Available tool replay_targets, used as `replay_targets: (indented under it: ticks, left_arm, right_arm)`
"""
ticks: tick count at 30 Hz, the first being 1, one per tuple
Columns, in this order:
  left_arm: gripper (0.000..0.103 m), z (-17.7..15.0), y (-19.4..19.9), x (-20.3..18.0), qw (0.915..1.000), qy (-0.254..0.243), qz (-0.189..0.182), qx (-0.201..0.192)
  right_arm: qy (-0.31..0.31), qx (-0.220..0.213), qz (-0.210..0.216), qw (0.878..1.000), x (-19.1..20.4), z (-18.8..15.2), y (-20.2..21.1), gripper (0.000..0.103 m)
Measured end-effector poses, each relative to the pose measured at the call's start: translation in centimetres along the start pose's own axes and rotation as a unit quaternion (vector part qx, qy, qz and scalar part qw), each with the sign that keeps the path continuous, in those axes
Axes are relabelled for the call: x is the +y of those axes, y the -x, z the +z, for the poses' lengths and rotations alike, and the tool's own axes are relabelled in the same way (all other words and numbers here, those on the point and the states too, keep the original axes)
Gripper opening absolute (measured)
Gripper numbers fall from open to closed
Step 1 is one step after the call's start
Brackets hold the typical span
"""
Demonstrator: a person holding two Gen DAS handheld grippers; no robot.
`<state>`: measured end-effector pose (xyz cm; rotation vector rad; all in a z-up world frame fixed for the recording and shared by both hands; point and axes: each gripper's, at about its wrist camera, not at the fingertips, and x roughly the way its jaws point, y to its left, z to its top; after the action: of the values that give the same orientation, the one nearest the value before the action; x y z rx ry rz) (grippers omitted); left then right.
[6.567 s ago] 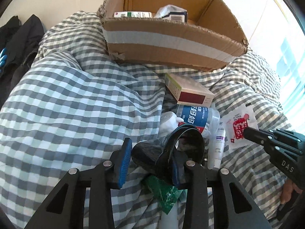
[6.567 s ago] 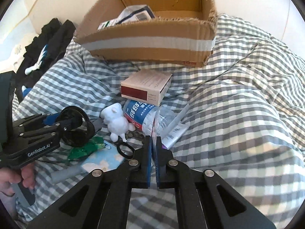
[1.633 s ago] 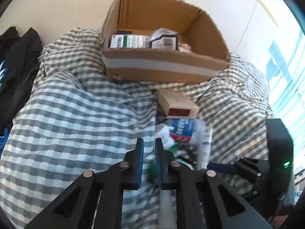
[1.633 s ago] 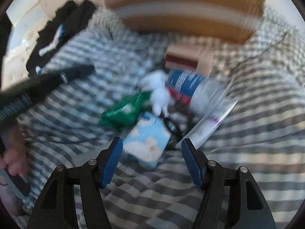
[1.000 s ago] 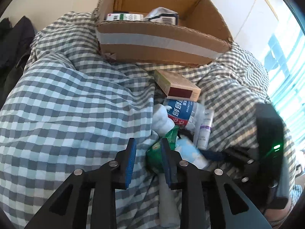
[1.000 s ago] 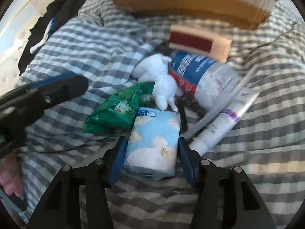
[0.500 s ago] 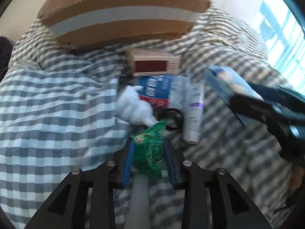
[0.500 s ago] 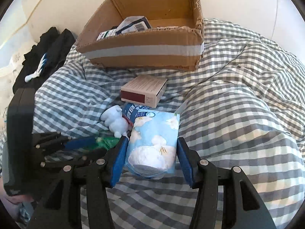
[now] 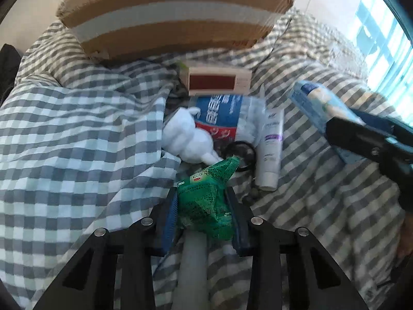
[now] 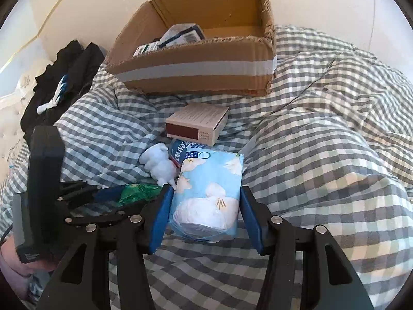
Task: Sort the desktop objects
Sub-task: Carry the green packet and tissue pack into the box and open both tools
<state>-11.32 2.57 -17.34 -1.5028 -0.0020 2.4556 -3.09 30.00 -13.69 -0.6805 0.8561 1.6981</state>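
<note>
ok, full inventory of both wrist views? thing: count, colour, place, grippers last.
corrugated cardboard box: 1, brown with grey tape, far end of bed, packets inside
checked duvet: 1, grey-white, under everything
rectangular carton: 1, beige-maroon, before the box
plastic bottle: 1, clear, blue-red label, lying below carton
animal figurine: 1, white, left of bottle
squeeze tube: 1, white, right of bottle
dark clothing: pile, black, far left
green foil packet: 1, in left gripper
soft tissue pack: 1, light blue, in right gripper
</note>
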Motion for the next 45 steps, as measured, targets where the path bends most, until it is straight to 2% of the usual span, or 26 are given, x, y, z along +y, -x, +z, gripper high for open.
replay_targets:
  ticks: [4,9,12,16,19,22,25,32,41,45]
  left_arm:
    - [0.035,0.1,3.7,0.2,0.9988,0.011,-0.023,-0.042]
    - [0.035,2.1,8.7,0.2,0.9938,0.019,-0.041,-0.101]
    - [0.035,3.8,11.1,0.0,0.9912,0.005,-0.029,-0.129]
    - [0.035,6.1,13.5,0.4,0.9873,0.010,-0.031,-0.155]
    - [0.035,7.8,15.3,0.9,0.9840,0.009,-0.015,-0.177]
    - [0.035,9.4,16.4,1.7,0.9812,0.015,-0.015,-0.192]
    - [0.035,11.6,17.3,2.6,0.9775,0.022,0.000,-0.210]
    - [0.035,16.6,16.1,4.6,0.9742,0.033,0.023,-0.222]
    - [0.035,22.8,9.3,6.1,0.9799,0.035,0.033,-0.194]
    - [0.035,25.7,6.0,6.7,0.9812,0.037,0.033,-0.186]
  right_arm:
    - [-0.003,-0.025,0.000,1.000,0.1,0.5,2.0,0.052]
    - [0.005,-0.065,-0.009,0.998,0.4,2.4,5.2,0.052]
    - [0.012,-0.088,-0.012,0.996,0.9,3.6,7.4,0.052]
    - [0.030,-0.119,-0.018,0.992,1.8,6.0,10.2,0.052]
    - [0.042,-0.141,-0.020,0.989,2.2,7.9,11.9,0.052]
    - [0.046,-0.160,-0.012,0.986,2.2,10.1,13.0,0.052]
    - [0.049,-0.172,-0.006,0.984,2.2,12.5,13.2,0.052]
    - [0.047,-0.175,0.003,0.983,1.1,17.2,10.7,0.052]
    - [0.034,-0.144,0.001,0.989,-1.5,23.0,2.6,0.052]
    - [0.045,-0.136,-0.018,0.990,-1.9,25.9,-1.0,0.052]
